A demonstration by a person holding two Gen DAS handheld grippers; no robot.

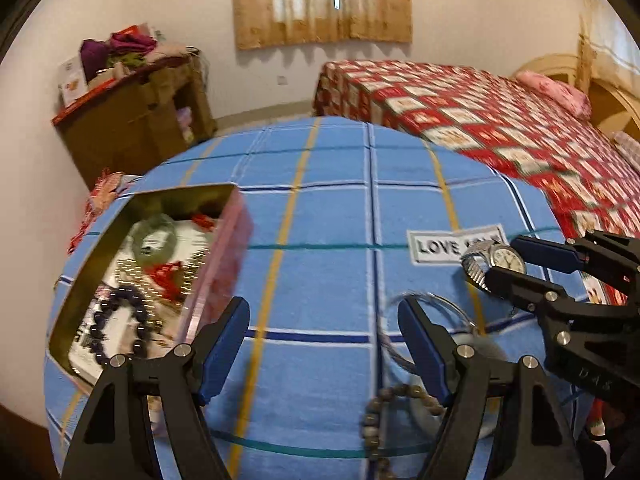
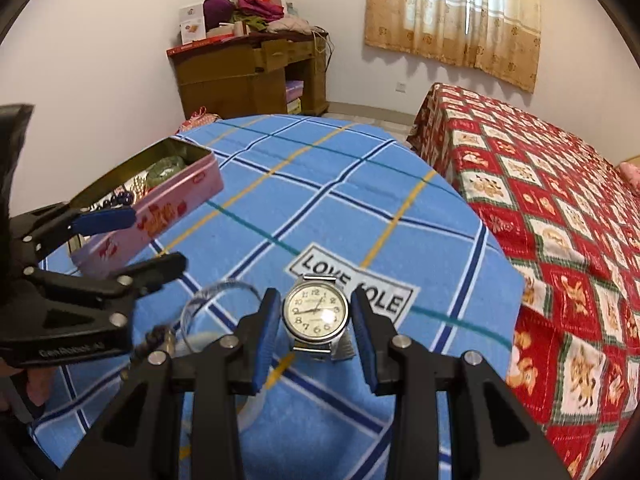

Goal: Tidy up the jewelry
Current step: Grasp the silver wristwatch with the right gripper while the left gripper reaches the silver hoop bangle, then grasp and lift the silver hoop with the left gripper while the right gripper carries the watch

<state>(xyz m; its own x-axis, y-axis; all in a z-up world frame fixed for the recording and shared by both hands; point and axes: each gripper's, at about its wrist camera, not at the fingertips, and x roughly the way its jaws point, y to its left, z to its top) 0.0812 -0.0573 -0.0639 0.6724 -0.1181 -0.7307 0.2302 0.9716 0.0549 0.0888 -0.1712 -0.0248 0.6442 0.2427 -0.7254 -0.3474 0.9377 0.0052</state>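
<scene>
The right gripper (image 2: 316, 336) has its blue fingers wide apart around the round silver watch (image 2: 316, 310), not touching it, and the left gripper (image 1: 320, 344) is wide open too.

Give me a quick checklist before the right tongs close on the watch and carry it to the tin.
1. Right tongs open wide enough: ok; both blue pads clear the case.
2. Watch centred between the pads: ok, sitting face up on the blue plaid cloth.
3. Pads touching the watch: not yet; a gap shows on each side.
4. Pink tin open: ok, no lid on it.
5. Room in the tin: cannot tell; the purple bead bracelet and other pieces already lie inside.
6. Left tongs out of the way: ok, open and empty.
</scene>
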